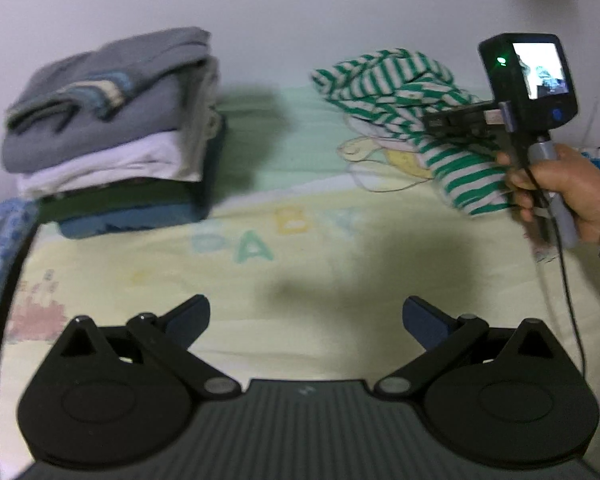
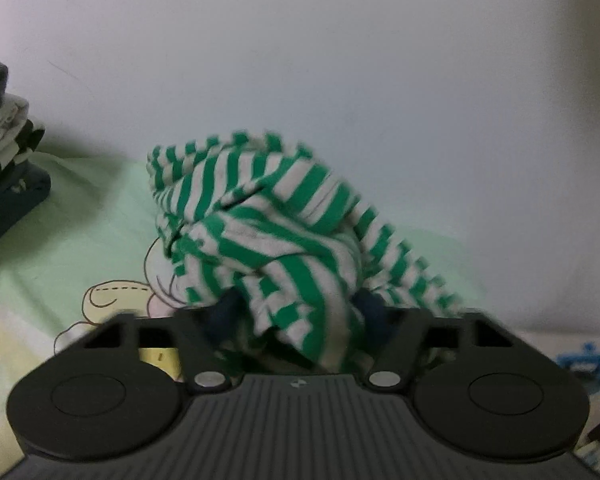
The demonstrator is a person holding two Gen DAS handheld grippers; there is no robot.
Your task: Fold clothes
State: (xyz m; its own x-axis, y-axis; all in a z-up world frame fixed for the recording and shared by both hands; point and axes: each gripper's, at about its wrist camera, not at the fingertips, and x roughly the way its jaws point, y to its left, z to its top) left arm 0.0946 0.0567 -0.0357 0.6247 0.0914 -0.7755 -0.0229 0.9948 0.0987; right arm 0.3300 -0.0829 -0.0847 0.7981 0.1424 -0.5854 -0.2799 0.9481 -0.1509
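The right gripper (image 2: 296,312) has a bunched green-and-white striped knit garment (image 2: 268,232) clamped between its jaws, a fold of cloth hanging down between the dark fingers. The garment sits crumpled toward the far right of the pale printed baby sheet (image 1: 260,200) covering the bed, near the wall. The left gripper (image 1: 306,320) hovers low over the middle of the sheet with its jaws wide apart and nothing in them.

By my reckoning this is the fetching step: a fresh piece is being taken up for folding, while a tall stack of folded grey, white and dark clothes (image 1: 112,132) stands well apart on the left. Next it needs to be drawn onto the open sheet and spread flat, with the free gripper catching an opposite edge.

Both views are smeared by motion. Which part of the garment is pinched, a sleeve, hem or collar, I cannot tell. A blue patterned cloth (image 1: 0,248) is cut off at the left edge.
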